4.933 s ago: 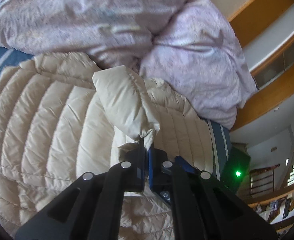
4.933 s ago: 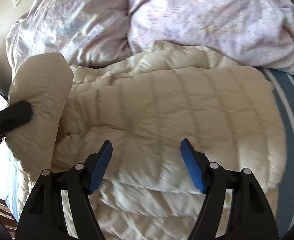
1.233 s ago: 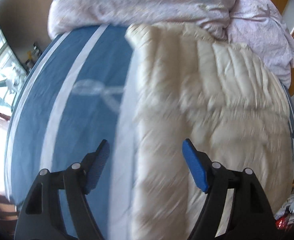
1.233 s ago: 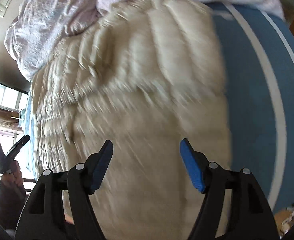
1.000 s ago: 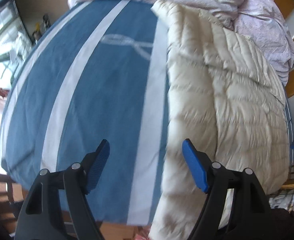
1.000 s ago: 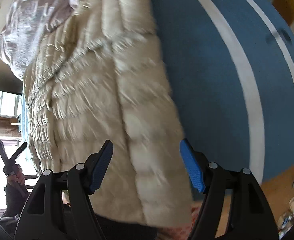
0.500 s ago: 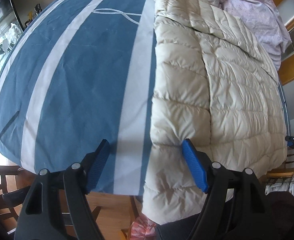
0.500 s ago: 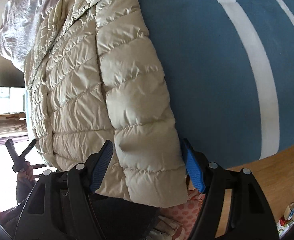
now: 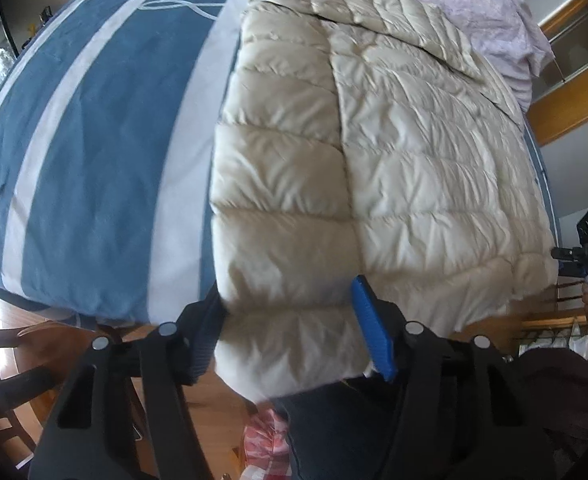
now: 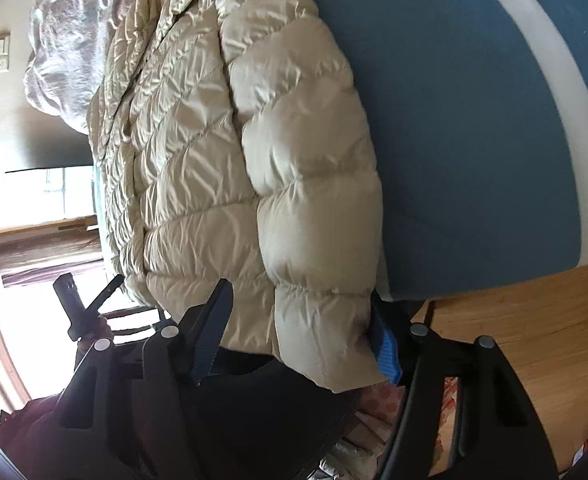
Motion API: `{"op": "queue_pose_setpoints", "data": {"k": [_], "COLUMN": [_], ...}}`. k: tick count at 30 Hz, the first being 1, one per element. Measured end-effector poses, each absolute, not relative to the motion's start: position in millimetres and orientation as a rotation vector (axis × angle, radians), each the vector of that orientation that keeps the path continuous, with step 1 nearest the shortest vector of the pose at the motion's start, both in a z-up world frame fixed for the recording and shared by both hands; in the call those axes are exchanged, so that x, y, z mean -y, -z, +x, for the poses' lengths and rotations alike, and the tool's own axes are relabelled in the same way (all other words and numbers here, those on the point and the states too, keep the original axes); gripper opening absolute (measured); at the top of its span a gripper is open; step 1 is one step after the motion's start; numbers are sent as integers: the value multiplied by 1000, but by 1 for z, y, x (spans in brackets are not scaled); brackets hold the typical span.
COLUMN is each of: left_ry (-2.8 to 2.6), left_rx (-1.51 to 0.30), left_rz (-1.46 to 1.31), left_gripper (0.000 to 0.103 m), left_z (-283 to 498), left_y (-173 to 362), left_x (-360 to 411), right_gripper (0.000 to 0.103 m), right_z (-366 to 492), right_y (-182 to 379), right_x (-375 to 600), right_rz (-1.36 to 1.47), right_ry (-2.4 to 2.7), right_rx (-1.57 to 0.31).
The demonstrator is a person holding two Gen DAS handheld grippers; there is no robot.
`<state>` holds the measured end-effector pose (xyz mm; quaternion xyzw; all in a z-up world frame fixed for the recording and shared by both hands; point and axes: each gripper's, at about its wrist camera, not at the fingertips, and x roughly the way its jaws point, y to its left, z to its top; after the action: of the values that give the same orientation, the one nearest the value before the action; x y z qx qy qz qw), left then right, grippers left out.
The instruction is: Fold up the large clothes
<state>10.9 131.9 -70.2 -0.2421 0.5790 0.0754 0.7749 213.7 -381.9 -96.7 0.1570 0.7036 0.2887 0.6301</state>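
Observation:
A cream quilted down jacket (image 9: 374, 140) lies along the blue striped bed, its near hem hanging over the bed's front edge. My left gripper (image 9: 290, 332) is open, its jaws standing either side of the hem's left corner. In the right wrist view the jacket (image 10: 222, 152) shows again, and my right gripper (image 10: 298, 336) is open with its jaws around the hem's right corner. Neither gripper is closed on the fabric.
The blue bedspread with white stripes (image 9: 94, 128) covers the bed. A lilac duvet (image 9: 474, 12) is heaped at the head. The wooden floor (image 10: 534, 340) lies below the bed edge. The person's dark trousers (image 9: 354, 432) are under the hem.
Both grippers have moved down to the bed's near edge and forward, so the jacket's hem corners now sit between their open jaws. The left one let go of the sleeve earlier.

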Motion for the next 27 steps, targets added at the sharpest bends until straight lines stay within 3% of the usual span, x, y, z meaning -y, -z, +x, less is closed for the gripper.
{"op": "queue_pose_setpoints", "data": {"k": [9, 14, 16, 19, 21, 27], "left_ry": [-129, -121, -129, -139, -145, -156], "left_rx": [-1275, -1288, -1293, -1297, -1297, -1282], "left_rz": [-521, -528, -527, -526, -520, -480], "left_gripper": [55, 45, 39, 26, 18, 8], "left_z": [8, 8, 9, 10, 10, 11], "left_y": [70, 72, 73, 72, 72, 67], "left_x": [-116, -112, -112, -113, -114, -109], "right_gripper": [62, 44, 31, 21, 18, 13], "right_z": [211, 211, 211, 211, 212, 214], "right_y": [100, 102, 102, 100, 97, 93], "right_x": [370, 366, 367, 367, 365, 368], "right_rz": [359, 358, 350, 339, 333, 311], "right_ry": [-698, -705, -708, -711, -715, -724], "right_rx": [-1624, -1634, -1639, -1636, -1628, -1610]}}
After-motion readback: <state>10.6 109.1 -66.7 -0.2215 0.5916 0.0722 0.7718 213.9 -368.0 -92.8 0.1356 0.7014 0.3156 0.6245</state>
